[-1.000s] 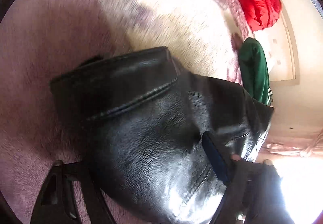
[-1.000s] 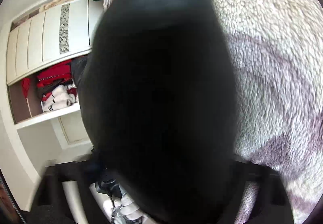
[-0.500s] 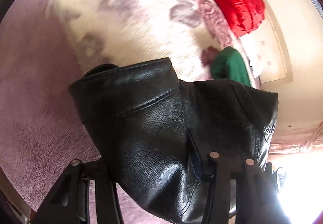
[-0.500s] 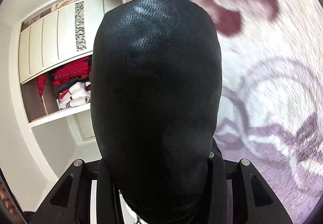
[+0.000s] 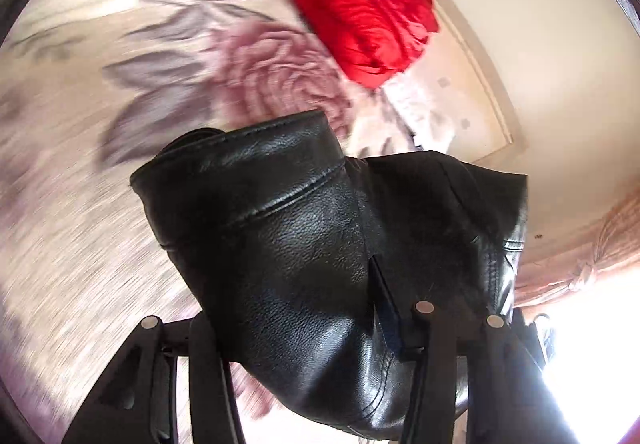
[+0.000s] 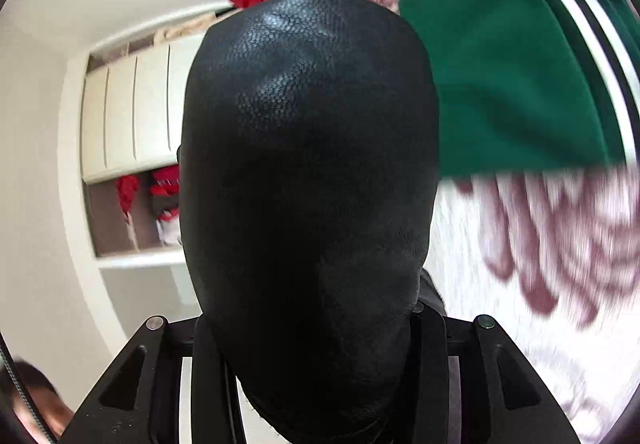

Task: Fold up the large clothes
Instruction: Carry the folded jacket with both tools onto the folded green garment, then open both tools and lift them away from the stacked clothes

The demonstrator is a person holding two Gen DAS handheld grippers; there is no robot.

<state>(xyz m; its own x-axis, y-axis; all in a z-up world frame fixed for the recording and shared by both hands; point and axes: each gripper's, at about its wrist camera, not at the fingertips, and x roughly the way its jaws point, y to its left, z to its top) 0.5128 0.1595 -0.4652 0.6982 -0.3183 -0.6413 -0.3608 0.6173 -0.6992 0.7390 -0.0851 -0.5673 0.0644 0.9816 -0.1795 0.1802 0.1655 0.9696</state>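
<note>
Left wrist view: the left gripper (image 5: pixel 316 360) is clamped on a bunched fold of the black leather jacket (image 5: pixel 304 244), which bulges from between the fingers up toward 12 o'clock and spreads to 2 o'clock. A flowered blanket (image 5: pixel 120 92) lies behind, blurred, with a red garment (image 5: pixel 364 8) at 1 o'clock.

Right wrist view: the right gripper (image 6: pixel 316 364) pinches the same jacket (image 6: pixel 308 164), which rises from its fingers toward 12 o'clock, filling the centre. A green garment (image 6: pixel 520 76) sits at 2 o'clock, a wardrobe (image 6: pixel 132 116) at 9 o'clock.
</note>
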